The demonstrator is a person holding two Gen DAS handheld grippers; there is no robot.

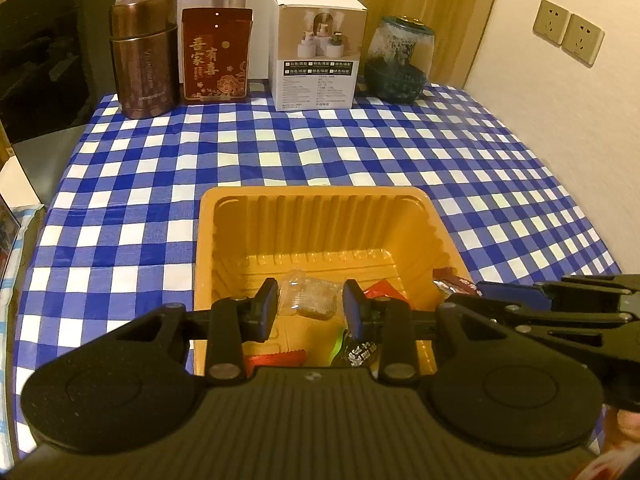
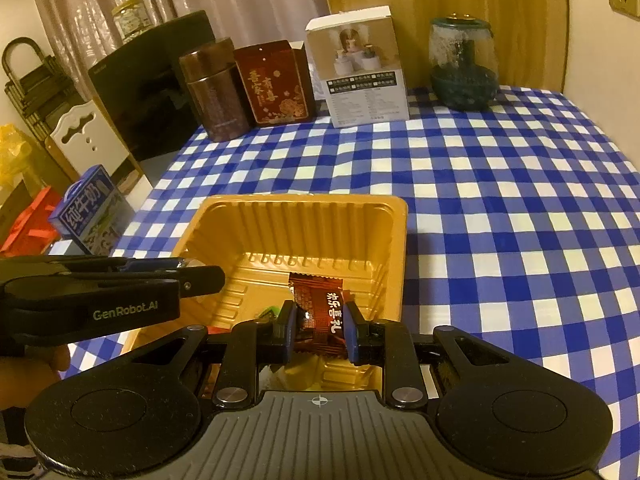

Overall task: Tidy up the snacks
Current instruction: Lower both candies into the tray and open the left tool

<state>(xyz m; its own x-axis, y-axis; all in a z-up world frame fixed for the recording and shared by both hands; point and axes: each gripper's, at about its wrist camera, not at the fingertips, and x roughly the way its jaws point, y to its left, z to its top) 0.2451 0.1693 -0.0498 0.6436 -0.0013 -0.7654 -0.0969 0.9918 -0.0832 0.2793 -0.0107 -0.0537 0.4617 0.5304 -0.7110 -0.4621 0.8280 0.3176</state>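
**Two grippers over one tray, both carrying snacks**

Two grippers hang over the yellow tray [image 1: 320, 200] on the checked tabletop [image 1: 400, 152], both angled down into it. The tray sits near the front edge, well apart from the row at the back: tin [image 1: 144, 56], red box [image 1: 216, 56], white box [image 1: 316, 52], glass jar [image 1: 400, 60].

Left gripper [image 1: 310, 308]: jaws narrowly spread around a clear-wrapped candy [image 1: 308, 296]. The pads look to be on its sides, so I read a light pinch, but the clear wrap makes contact hard to confirm. It is held low inside the tray, likely for a drop-off.

Right gripper [image 2: 320, 326]: jaws pinching a brown candy [image 2: 320, 312] by its two long sides, wrapper ends free above and below. It is over the tray's near right part, above the floor. The side grip keeps the flat pack from twisting.

Already on the tray floor: a red wrapper [image 1: 276, 358], a green-and-black one [image 1: 356, 350], another red piece [image 1: 384, 290]. So sorting is partly done, by my read.

Each gripper shows at the edge of the other's view, close side by side. Risk: bumping each other or the thin tray wall on release. Off the tabletop at left there is a milk carton [image 2: 88, 208], not involved.
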